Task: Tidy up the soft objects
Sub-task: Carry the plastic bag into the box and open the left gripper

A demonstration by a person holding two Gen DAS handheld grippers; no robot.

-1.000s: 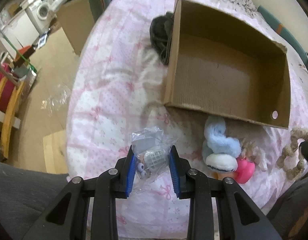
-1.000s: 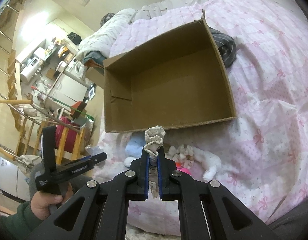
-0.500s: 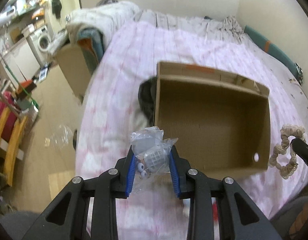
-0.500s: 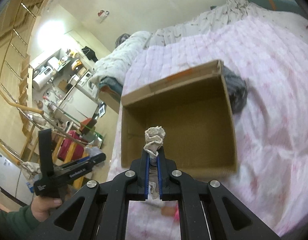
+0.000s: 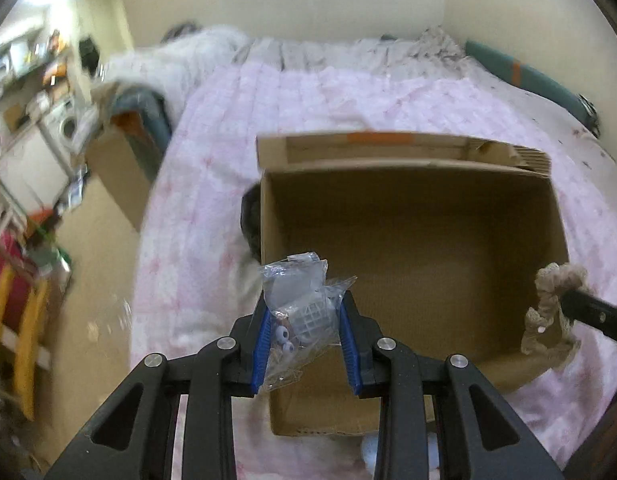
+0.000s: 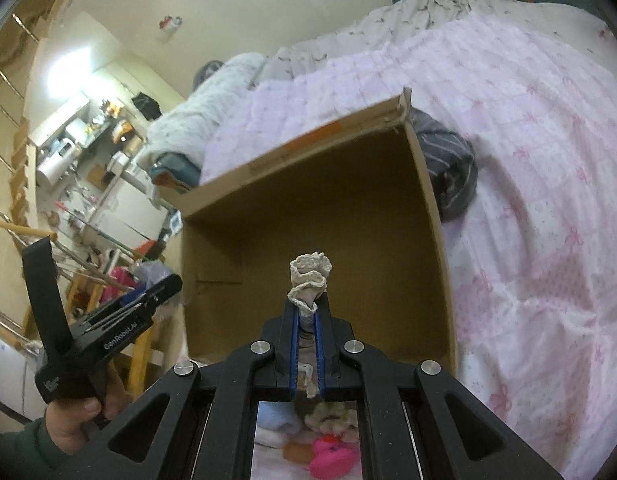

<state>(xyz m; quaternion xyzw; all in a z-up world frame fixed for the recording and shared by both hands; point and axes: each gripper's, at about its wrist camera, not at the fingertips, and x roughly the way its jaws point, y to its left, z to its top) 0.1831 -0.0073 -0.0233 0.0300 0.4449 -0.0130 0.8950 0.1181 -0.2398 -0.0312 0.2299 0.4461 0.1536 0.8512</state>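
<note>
Left wrist view: the left gripper [image 5: 304,320] grasps a clear plastic bag [image 5: 300,312] above the near-left corner of the cardboard box [image 5: 408,184] on the bed [image 5: 212,168].

Right wrist view: the right gripper [image 6: 306,322] is clenched on a beige scrunchie [image 6: 309,276] over the box interior.

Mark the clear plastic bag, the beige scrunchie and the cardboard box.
clear plastic bag [image 5: 304,312], left wrist view, its bulging middle.
beige scrunchie [image 6: 309,276], right wrist view, its ruffled top.
cardboard box [image 5: 412,264], left wrist view, its bare inner floor.
</note>
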